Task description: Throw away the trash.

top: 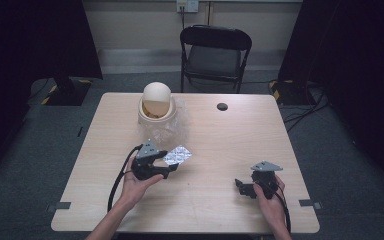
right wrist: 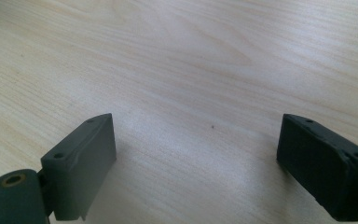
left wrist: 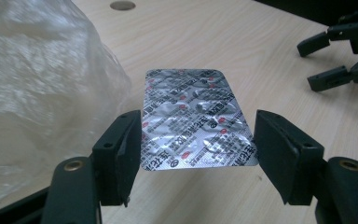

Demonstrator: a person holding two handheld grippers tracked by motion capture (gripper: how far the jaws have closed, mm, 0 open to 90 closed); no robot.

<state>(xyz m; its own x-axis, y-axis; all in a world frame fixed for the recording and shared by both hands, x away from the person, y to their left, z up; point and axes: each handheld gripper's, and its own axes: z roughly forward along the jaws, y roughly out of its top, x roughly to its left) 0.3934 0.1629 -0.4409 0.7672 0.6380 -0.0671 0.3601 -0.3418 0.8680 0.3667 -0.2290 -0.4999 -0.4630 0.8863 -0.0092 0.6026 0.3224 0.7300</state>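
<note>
A silver foil blister pack [left wrist: 193,121] with red and black print is held flat just above the wooden table [top: 215,150], left of centre. My left gripper [left wrist: 198,135] is shut on it, one jaw on each long edge. From above, the left gripper [top: 169,161] points right and away, with the blister pack [top: 178,154] sticking out past its jaws. My right gripper [top: 241,187] rests low near the front right of the table with its jaws wide apart. Between them the right gripper [right wrist: 196,140] has bare wood. It appears again, open, far off in the left gripper view [left wrist: 335,60].
A cream bin [top: 156,107] with a domed lid stands at the back left of the table on a crumpled clear plastic bag [left wrist: 37,84]. A dark round grommet [top: 222,106] sits at the back centre. Behind the table stands a black folding chair [top: 215,52].
</note>
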